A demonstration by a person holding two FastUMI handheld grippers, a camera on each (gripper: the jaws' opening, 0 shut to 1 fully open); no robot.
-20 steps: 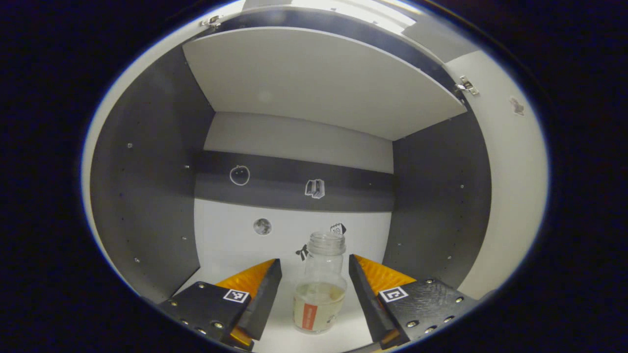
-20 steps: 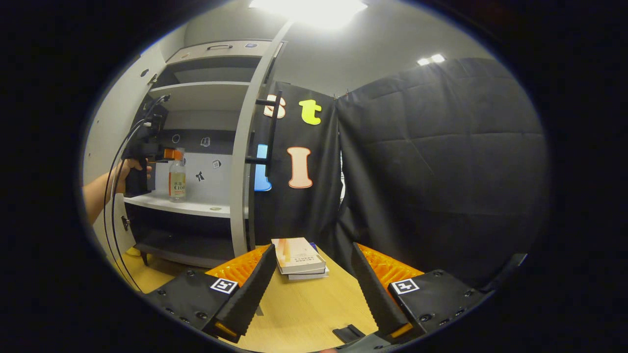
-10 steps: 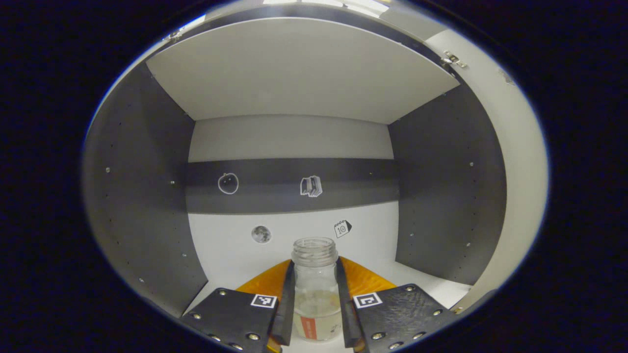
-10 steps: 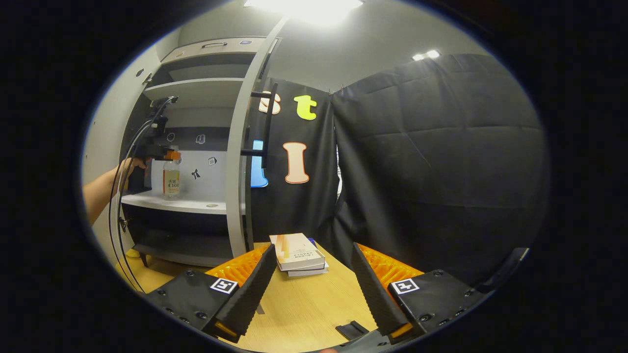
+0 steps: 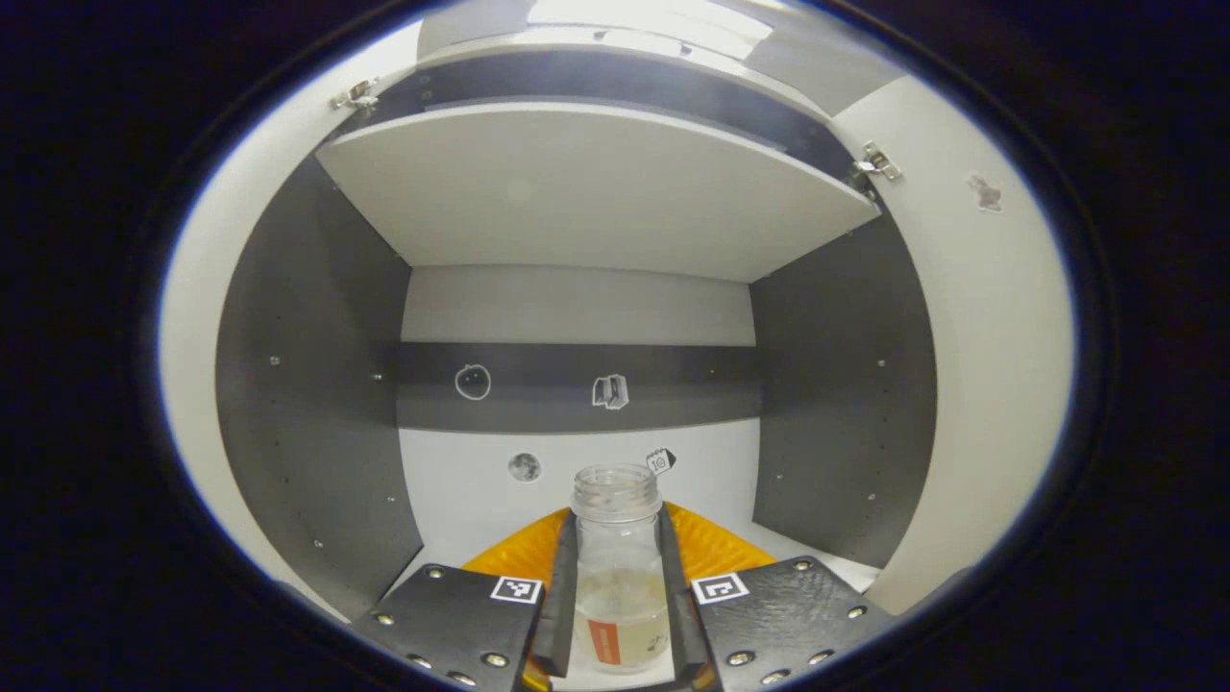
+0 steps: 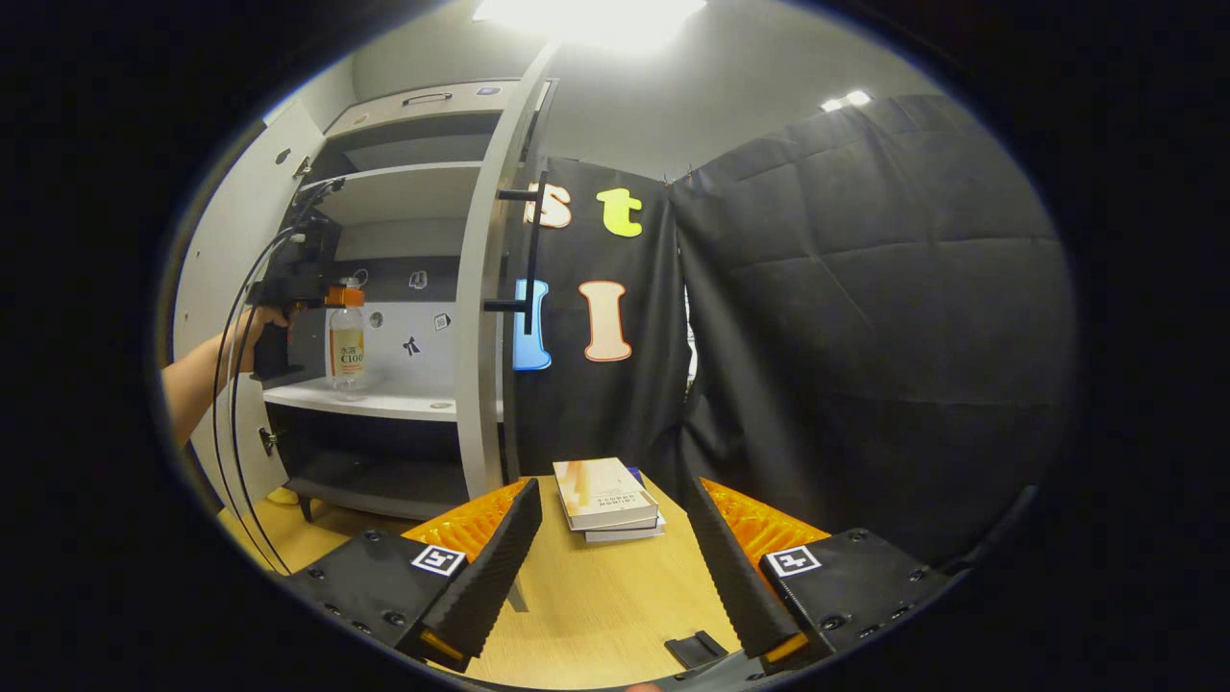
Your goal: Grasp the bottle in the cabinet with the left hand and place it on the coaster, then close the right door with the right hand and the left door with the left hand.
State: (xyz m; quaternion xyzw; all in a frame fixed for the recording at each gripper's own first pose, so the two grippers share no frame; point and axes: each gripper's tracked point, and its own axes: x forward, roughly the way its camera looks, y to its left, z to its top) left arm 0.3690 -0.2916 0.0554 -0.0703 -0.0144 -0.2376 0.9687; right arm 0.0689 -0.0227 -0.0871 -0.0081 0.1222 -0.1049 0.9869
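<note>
Staged recording booth: black cloth wall (image 6: 865,288), open cabinet (image 6: 404,221) (stickered inside), wooden table (image 6: 596,596) bearing books (image 6: 605,495).

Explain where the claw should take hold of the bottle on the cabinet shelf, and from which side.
Grip the bottle on its straight body below the narrower neck, coming level from the open front of the cabinet. It stands upright with shelf boards close above and below, so a side squeeze suits it. The left claw does just that, one finger on each flank.
</note>
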